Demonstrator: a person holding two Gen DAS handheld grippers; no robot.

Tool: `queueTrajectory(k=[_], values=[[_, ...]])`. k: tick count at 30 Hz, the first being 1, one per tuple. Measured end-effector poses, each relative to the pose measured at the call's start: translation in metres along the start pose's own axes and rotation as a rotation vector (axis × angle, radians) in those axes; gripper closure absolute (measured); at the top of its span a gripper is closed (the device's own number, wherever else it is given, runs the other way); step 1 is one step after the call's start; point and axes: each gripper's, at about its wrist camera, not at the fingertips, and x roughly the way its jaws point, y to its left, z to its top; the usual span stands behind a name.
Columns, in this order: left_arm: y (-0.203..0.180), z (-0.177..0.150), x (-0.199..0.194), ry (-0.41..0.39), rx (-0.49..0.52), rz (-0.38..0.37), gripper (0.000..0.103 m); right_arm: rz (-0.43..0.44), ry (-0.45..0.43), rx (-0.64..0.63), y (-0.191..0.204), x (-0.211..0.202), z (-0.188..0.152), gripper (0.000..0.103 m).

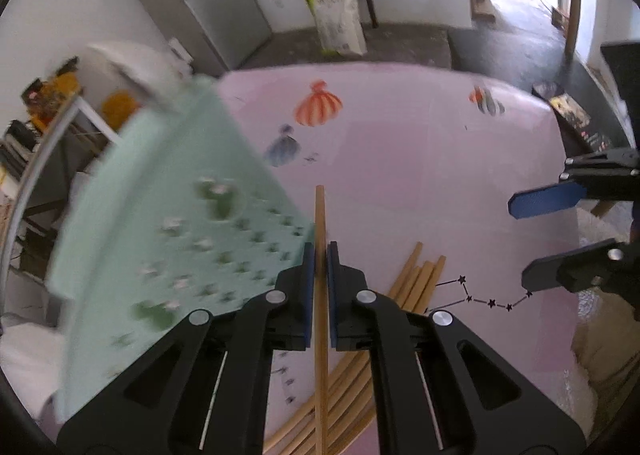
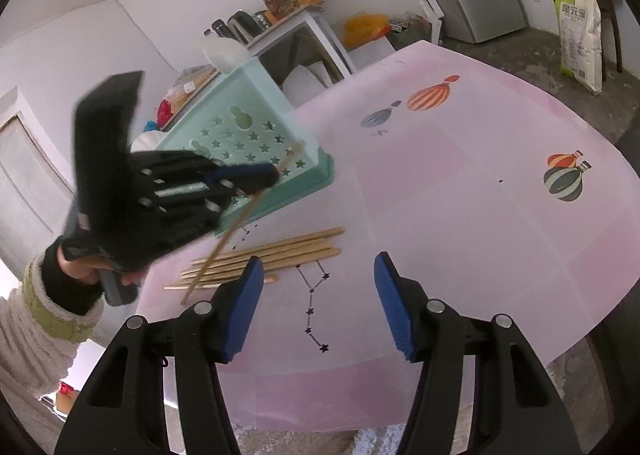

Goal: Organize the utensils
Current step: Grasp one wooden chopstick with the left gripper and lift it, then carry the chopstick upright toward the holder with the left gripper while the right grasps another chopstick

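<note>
I'm in a home kitchen or dining room. A grey fridge (image 1: 200, 3) stands by the wall, near a rice sack (image 1: 338, 11). Kettles crowd a white shelf (image 2: 280, 31).

A: The pale tan chopsticks (image 2: 272, 251) look like smooth, matt bamboo or wood. And that mint-green holder with star-shaped holes (image 2: 248, 135), far left?

B: Plastic, faintly glossy. The pink printed sheet on the counter (image 2: 460, 215) seems smooth, with a soft sheen.

A: The tongs (image 2: 318, 307)?

B: Matt black plastic, ribbed blue pads (image 2: 394, 303), shiny metal pins.
</note>
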Motion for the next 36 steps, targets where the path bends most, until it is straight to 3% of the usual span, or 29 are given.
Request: queueTrajectory(k=[7,17,22,27,36], values=[[0.023,-0.023,-0.066,-0.101,-0.126,0.062,0.099,0.016,0.021,-0.031,0.013,0.003,-0.004,0.054],[0.06,-0.086,-0.127,-0.188,-0.463,0.114,0.099,0.07,0.131,-0.241,0.053,0.033,0.0,0.069],[0.078,-0.112,-0.142,-0.241,-0.626,0.12,0.099,0.049,0.21,-0.393,0.077,0.064,-0.001,0.074],[0.086,-0.131,-0.145,-0.263,-0.726,0.112,0.099,0.028,0.264,-0.454,0.084,0.083,-0.001,0.075],[0.1,-0.153,-0.151,-0.298,-0.836,0.13,0.099,0.137,0.402,-0.425,0.083,0.073,-0.015,0.075]])
